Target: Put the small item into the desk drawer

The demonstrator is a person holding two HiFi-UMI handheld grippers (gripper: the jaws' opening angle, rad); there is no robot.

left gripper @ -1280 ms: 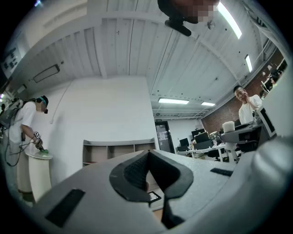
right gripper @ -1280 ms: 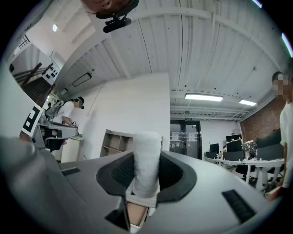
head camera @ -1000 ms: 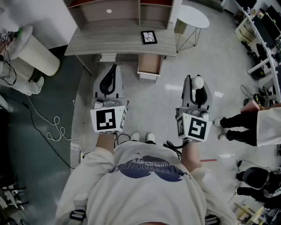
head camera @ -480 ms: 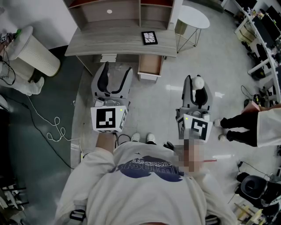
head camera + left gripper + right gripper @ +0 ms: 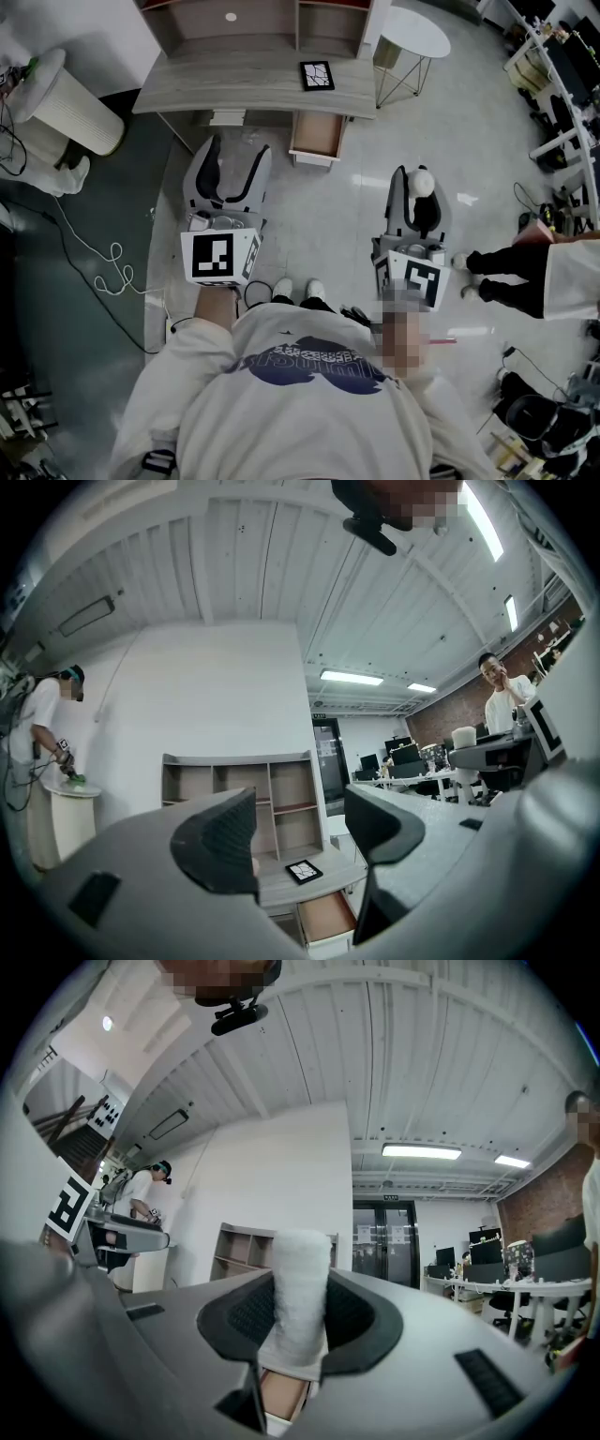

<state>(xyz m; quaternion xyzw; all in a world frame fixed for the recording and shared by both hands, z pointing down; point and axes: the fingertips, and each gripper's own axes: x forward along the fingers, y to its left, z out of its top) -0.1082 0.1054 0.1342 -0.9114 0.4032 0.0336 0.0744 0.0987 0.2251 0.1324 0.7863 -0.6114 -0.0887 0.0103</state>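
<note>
The left gripper and right gripper are held forward side by side, pointing toward the bench. The left fingers stand wide apart and empty. The right fingers clamp a white fuzzy roll upright, well short of the open drawer.

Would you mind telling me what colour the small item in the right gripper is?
The item is white and fuzzy, best seen in the right gripper view.

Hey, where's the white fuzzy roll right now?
The white fuzzy roll is on the head view's right, clamped between the right gripper's fingers, over the floor, short of the desk's open drawer.
</note>
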